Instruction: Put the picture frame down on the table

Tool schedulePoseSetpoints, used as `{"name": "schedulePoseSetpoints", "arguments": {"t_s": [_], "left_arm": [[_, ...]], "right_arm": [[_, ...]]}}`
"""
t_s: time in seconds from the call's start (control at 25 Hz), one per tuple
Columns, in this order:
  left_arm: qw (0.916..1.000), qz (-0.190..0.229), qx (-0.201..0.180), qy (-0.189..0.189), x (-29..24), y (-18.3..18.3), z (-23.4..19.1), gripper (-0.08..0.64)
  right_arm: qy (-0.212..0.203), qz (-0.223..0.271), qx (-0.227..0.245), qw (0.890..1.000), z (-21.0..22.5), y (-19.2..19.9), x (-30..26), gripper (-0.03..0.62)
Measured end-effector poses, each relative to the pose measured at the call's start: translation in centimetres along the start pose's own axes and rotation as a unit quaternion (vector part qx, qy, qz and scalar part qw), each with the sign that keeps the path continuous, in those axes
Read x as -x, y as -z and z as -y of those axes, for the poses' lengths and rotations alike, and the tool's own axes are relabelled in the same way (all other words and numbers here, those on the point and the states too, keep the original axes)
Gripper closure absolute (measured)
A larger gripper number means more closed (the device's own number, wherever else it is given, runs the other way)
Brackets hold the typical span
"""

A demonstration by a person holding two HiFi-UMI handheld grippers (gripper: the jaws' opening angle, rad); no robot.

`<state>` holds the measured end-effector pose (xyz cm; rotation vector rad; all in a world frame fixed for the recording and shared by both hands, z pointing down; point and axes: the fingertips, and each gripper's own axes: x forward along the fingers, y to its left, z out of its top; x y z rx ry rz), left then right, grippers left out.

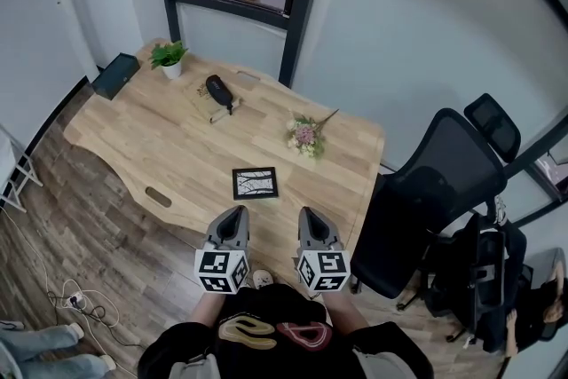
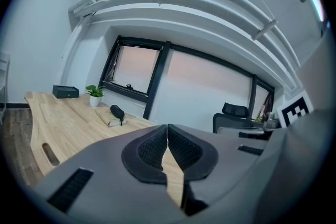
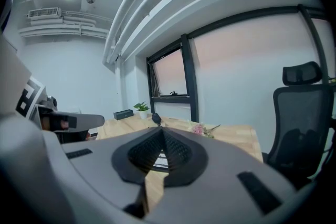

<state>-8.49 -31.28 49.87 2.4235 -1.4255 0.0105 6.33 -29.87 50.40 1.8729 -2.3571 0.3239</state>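
Wooden table [image 1: 133, 146] holds the picture frame [image 1: 255, 183], which lies flat on it. Just on the near side of the picture frame, the left gripper [image 1: 233, 212] and the right gripper [image 1: 310, 212] hang side by side, each with jaws pressed together, pinching nothing

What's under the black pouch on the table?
A flat tan thing, maybe a folded cloth, lies under the black pouch. The pouch covers part of it, so what it is stays unclear.
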Motion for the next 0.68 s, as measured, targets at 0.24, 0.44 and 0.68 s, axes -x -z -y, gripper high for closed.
{"name": "schedulePoseSetpoints", "arguments": {"t_s": [0.24,0.44,0.68], "left_arm": [[1.0,0.001,-0.003,-0.001,-0.37,-0.13,-0.01,0.54],[1.0,-0.001,-0.006,-0.001,-0.53,-0.03,-0.06,0.54],[1.0,-0.002,-0.009,-0.001,-0.64,-0.12,-0.3,0.54]], "right_arm": [[0.001,0.001,0.004,1.0,0.18,0.05,-0.18,0.583],[0.0,0.0,0.009,1.0,0.05,0.11,-0.35,0.583],[0.0,-0.004,0.014,1.0,-0.15,0.12,-0.67,0.583]]}}
